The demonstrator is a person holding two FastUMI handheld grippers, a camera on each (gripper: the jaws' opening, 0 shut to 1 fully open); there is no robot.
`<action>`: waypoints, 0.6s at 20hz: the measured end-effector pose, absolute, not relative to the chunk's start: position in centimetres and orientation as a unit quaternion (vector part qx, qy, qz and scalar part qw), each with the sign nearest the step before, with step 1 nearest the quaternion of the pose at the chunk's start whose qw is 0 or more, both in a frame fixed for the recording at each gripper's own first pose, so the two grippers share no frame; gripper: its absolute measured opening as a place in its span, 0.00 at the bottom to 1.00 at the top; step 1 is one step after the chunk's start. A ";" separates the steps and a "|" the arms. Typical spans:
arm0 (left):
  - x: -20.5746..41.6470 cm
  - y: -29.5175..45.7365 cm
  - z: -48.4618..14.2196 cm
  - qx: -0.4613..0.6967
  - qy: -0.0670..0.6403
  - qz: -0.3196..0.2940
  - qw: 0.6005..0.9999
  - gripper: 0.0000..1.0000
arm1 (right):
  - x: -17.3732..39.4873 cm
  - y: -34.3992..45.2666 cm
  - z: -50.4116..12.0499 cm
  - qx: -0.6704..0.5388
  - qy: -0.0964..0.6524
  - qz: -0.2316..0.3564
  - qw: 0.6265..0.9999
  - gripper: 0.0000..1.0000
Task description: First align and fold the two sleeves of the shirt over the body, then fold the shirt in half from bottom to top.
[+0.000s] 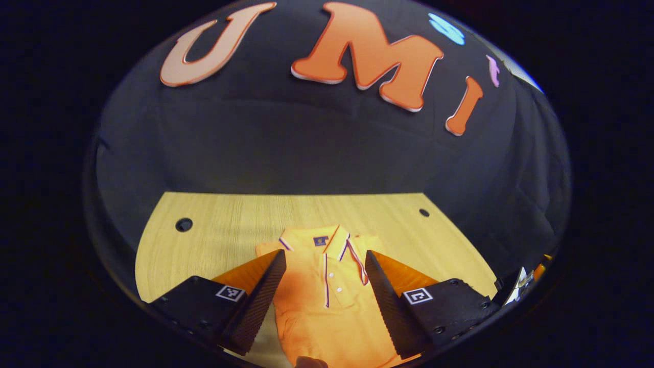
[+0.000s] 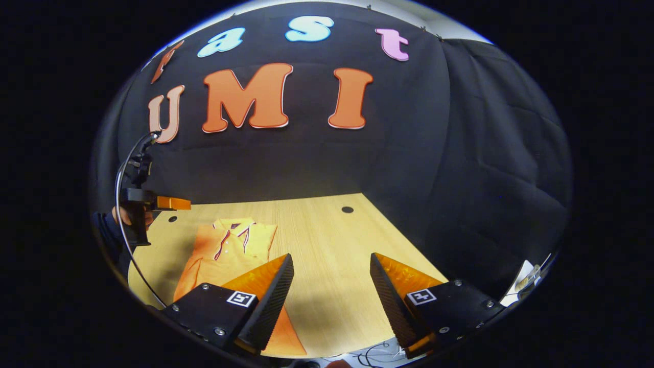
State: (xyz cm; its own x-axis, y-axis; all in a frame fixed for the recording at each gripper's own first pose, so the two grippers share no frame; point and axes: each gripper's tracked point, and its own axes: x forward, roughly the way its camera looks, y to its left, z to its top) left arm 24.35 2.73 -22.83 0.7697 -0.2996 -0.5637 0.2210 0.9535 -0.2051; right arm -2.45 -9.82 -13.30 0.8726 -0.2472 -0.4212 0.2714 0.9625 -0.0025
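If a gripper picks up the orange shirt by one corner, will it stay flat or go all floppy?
Probably floppy: the orange shirt is thin cloth lying limp on the wooden table, with soft wrinkles. It likely droops and unfolds when lifted. It looks light, and may slide on the smooth tabletop if pushed.

Wood table (image 1: 230,225) w/ orange shirt (image 1: 317,301) flat on it.
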 end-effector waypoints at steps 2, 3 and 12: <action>22.3 2.7 -19.5 -0.048 0.257 -0.132 0.956 0.96 | -2.3 -9.3 -12.3 0.016 0.189 -0.120 0.974 0.92; 21.2 2.4 -17.9 -0.042 0.233 -0.129 0.963 0.96 | -2.4 -8.9 -11.9 0.012 0.179 -0.112 0.977 0.93; 8.5 2.4 -2.8 0.017 0.040 -0.071 0.997 0.98 | -3.0 -4.5 -8.1 -0.034 0.078 -0.020 0.996 0.93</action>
State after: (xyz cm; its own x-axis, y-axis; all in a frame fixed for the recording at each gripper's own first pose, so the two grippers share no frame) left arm 8.50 2.38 -2.75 0.9869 -0.1395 -0.0814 0.1422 0.9895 0.0275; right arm -2.98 -4.55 -8.06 0.9871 -0.0446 -0.1536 0.0340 0.9969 -0.0706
